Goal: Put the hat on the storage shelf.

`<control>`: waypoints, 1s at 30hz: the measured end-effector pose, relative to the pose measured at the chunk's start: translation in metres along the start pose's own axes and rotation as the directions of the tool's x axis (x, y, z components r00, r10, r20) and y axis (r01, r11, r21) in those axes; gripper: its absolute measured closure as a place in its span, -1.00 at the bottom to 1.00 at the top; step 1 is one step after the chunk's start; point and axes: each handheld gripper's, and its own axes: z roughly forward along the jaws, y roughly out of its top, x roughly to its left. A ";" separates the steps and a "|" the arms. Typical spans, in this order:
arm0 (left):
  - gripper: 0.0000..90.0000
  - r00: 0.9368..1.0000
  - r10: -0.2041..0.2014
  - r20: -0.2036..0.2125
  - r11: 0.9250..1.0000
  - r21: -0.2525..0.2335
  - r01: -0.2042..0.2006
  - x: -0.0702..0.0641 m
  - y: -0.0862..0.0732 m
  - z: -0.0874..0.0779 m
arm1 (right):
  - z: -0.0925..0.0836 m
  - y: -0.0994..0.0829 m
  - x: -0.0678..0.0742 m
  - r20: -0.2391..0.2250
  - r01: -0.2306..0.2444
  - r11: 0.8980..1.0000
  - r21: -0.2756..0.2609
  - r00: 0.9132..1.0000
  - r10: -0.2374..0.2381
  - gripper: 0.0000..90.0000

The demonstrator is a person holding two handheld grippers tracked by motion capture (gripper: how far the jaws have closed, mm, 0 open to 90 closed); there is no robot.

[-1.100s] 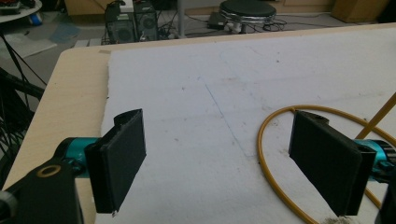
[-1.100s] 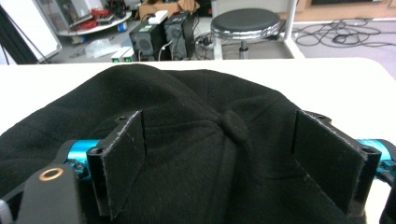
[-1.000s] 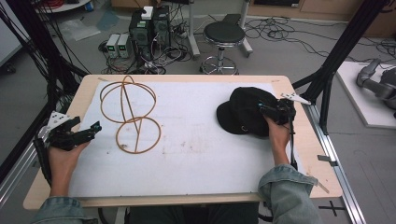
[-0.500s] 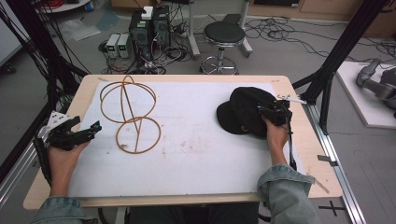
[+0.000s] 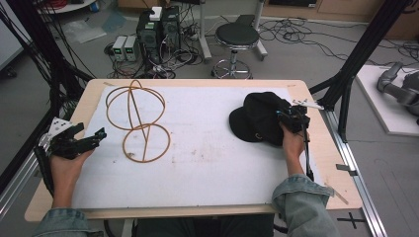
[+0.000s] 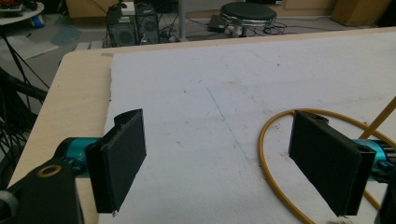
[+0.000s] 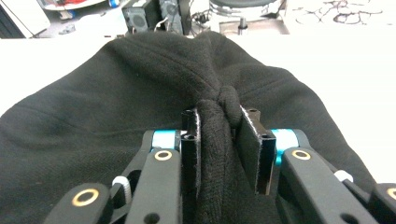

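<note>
Pinching black hat point(image 5: 257, 118) near table edge point(image 5: 316, 113).

The left gripper point(image 6: 219, 163) has two black jaws that stand far apart, one at the lower left of the frame and one at the lower right, with nothing between them. Under them is a white sheet point(image 6: 210, 93) with small marks on it. A yellow ring point(image 6: 268, 126) curves around the right jaw. The wooden table point(image 6: 70, 102) shows at the left. A round stool point(image 6: 247, 11) and some boxes point(image 6: 128, 23) are at the top.
</note>
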 end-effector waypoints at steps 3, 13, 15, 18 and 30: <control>-0.57 1.000 0.002 -0.001 1.000 0.000 -0.002 0.000 0.000 0.000 | -0.008 0.004 0.001 0.000 0.001 1.000 -0.030 1.000 -0.001 0.63; -0.57 1.000 -0.001 -0.009 1.000 -0.003 0.001 0.002 0.000 -0.001 | -0.026 0.023 0.010 -0.019 0.011 0.995 -0.097 1.000 -0.013 0.64; -0.57 1.000 -0.001 -0.008 1.000 -0.006 0.001 0.002 0.000 -0.002 | -0.032 0.030 0.016 -0.026 0.020 0.993 -0.118 0.999 -0.023 0.64; -0.57 1.000 -0.003 -0.010 1.000 -0.008 0.003 0.003 0.001 -0.002 | -0.035 0.034 0.019 -0.035 0.023 0.991 -0.131 0.999 -0.027 0.64; -0.57 1.000 -0.012 -0.015 1.000 -0.017 0.011 0.007 0.001 -0.006 | -0.055 0.065 0.046 -0.078 0.051 0.975 -0.218 0.995 -0.069 0.64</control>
